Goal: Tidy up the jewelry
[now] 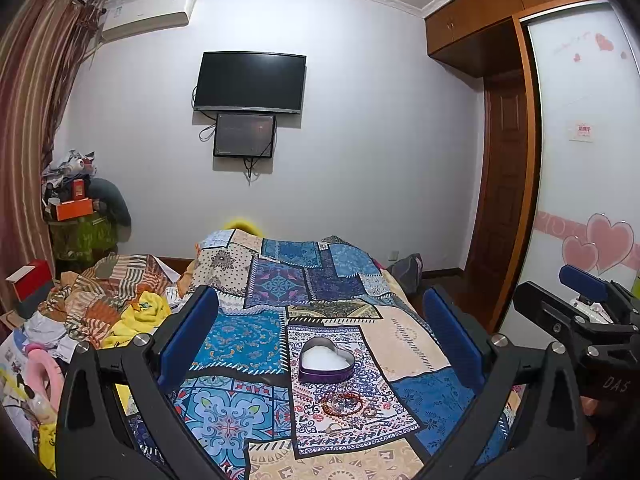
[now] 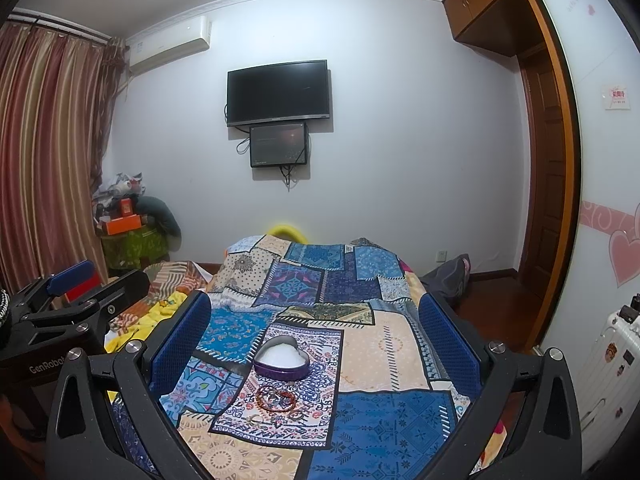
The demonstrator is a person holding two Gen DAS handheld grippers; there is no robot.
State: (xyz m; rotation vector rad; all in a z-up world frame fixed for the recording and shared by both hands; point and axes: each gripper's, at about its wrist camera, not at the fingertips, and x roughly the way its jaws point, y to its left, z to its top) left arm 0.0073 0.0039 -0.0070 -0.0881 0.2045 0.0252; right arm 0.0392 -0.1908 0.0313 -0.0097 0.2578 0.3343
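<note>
A purple heart-shaped box [image 1: 327, 362] with a white lining stands open on the patchwork bedspread [image 1: 416, 344]; it also shows in the right wrist view [image 2: 281, 360]. Just in front of it lies a small heap of jewelry [image 1: 345, 404]: a red bead bracelet and a few rings or small bangles, also in the right wrist view [image 2: 276, 400]. My left gripper [image 1: 320, 332] is open and empty, held above the bed behind the box. My right gripper [image 2: 316, 332] is open and empty too, at the same height to the right. Each gripper shows at the edge of the other's view.
Crumpled striped and yellow bedding [image 1: 116, 308] lies left of the bedspread. A white suitcase [image 2: 612, 364] stands at the right by the wardrobe [image 2: 600, 160]. A TV [image 1: 250, 82] hangs on the far wall. Boxes and clutter [image 1: 76, 200] fill the left corner by the curtain.
</note>
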